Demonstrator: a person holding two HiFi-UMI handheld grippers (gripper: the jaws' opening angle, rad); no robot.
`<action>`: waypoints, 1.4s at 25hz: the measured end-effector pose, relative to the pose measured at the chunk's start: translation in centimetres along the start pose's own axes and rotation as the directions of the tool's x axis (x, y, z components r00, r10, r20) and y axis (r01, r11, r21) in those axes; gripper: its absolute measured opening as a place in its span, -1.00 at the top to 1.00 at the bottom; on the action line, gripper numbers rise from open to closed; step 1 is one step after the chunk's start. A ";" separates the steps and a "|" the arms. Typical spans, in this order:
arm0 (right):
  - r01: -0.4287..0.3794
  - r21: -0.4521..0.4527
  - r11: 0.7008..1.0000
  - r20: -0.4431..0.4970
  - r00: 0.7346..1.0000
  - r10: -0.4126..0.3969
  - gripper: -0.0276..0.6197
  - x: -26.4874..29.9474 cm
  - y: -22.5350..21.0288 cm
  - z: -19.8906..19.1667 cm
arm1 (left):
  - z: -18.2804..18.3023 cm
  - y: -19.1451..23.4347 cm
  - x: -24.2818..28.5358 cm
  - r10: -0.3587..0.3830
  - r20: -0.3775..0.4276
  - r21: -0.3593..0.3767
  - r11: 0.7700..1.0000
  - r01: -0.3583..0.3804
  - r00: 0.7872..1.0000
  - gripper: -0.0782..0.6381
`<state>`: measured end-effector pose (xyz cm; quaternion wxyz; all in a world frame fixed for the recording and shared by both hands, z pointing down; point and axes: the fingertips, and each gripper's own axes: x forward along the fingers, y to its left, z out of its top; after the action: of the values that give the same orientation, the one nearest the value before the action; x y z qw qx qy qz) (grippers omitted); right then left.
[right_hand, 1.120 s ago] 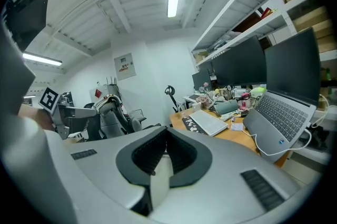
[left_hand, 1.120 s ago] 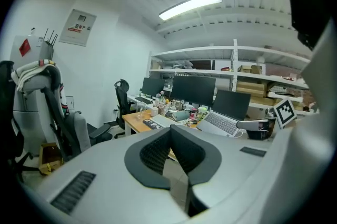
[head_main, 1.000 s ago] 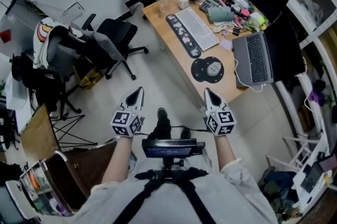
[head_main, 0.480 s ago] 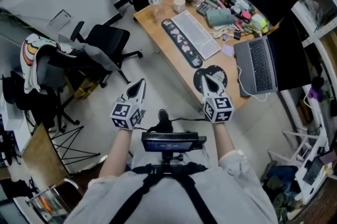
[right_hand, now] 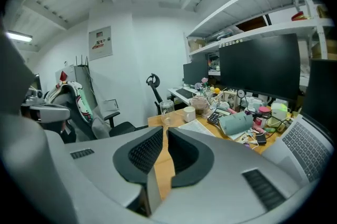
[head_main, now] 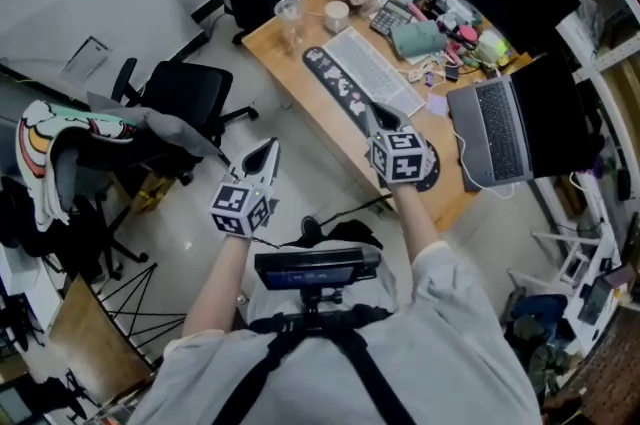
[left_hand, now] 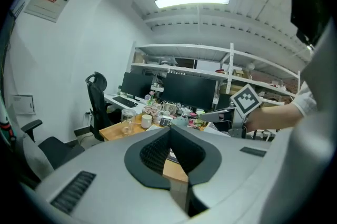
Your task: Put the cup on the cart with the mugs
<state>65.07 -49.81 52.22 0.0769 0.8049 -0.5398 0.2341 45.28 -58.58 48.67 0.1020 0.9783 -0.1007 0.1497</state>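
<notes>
Head view: the left gripper (head_main: 268, 146) and the right gripper (head_main: 379, 115) are held out in front of the person, well apart from each other. The left gripper is positioned above the floor, near a black office chair (head_main: 187, 93) on its left. The right gripper is positioned over the near edge of the wooden desk (head_main: 277, 41), beside the keyboard (head_main: 376, 71).

The glass cup (head_main: 288, 11) is located upright at the far left end of the desk, just beside a white mug (head_main: 336, 14) on its right. Both are well apart from either gripper. A laptop (head_main: 495, 135) is placed at the right end of the desk.

Left gripper view: the jaws of the left gripper (left_hand: 169, 129) are brought together at the tips, and nothing is held. The glass cup (left_hand: 127, 120) is seen far ahead, left of the jaws.

Right gripper view: the jaws of the right gripper (right_hand: 161, 129) have just been opening and are separated by a narrow slit only. Nothing is held between them. The glass cup (right_hand: 167, 110) is seen far ahead, in line with the jaws.
</notes>
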 end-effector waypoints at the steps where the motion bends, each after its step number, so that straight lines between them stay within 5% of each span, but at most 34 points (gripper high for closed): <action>1: 0.005 0.002 1.000 -0.013 1.000 -0.005 0.78 1.5 0.1 0.3 | 0.3 0.8 0.6 -0.003 -0.003 0.004 1.000 0.003 1.000 0.77; 7: 0.034 0.015 0.999 -0.086 0.996 -0.033 0.36 9.4 -0.9 2.1 | 1.7 4.0 4.2 0.000 -0.022 0.010 1.000 0.000 1.000 0.77; 24: 0.061 0.013 0.998 -0.227 0.972 -0.057 -0.41 30.4 -8.0 3.7 | 4.5 10.9 22.8 0.030 -0.088 0.019 0.999 -0.028 0.996 0.78; 35: 0.056 0.005 0.998 -0.276 0.960 -0.053 -0.61 40.9 -12.6 2.9 | 3.8 12.8 32.3 -0.012 -0.128 -0.010 1.000 0.011 0.992 0.77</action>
<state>89.93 -79.86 70.11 0.1527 0.7796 -0.4999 0.3450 73.56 -77.08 57.40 0.1135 0.9668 -0.0888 0.2110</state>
